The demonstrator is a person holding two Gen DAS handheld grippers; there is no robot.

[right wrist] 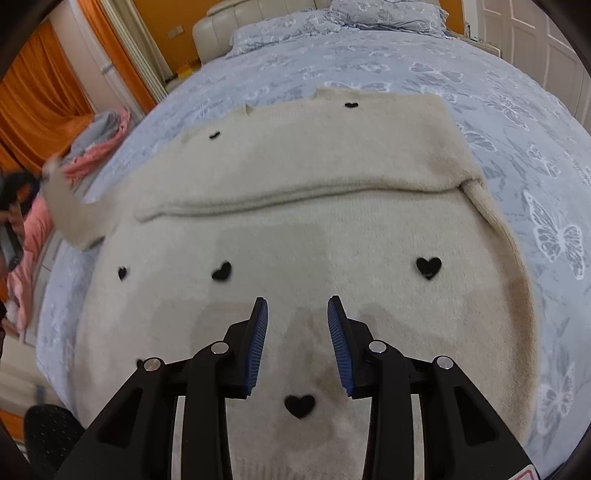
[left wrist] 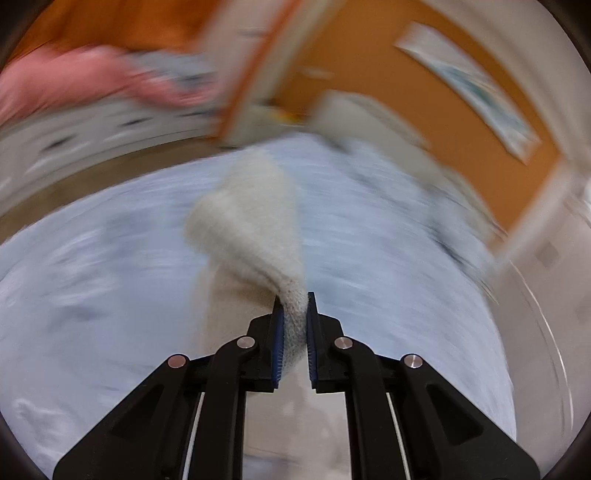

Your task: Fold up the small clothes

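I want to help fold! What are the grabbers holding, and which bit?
The left gripper pinches the cream sweater by a sleeve end. The right gripper holds nothing.

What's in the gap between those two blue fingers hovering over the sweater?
Nothing is held there. In the right wrist view the right gripper stands open, and only the cream sweater lying below shows through the gap.

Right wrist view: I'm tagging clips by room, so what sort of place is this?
Most likely a bedroom. A cream sweater lies spread on a bed with a blue butterfly-print cover, matching pillows sit against a padded headboard, and orange curtains hang at the left.
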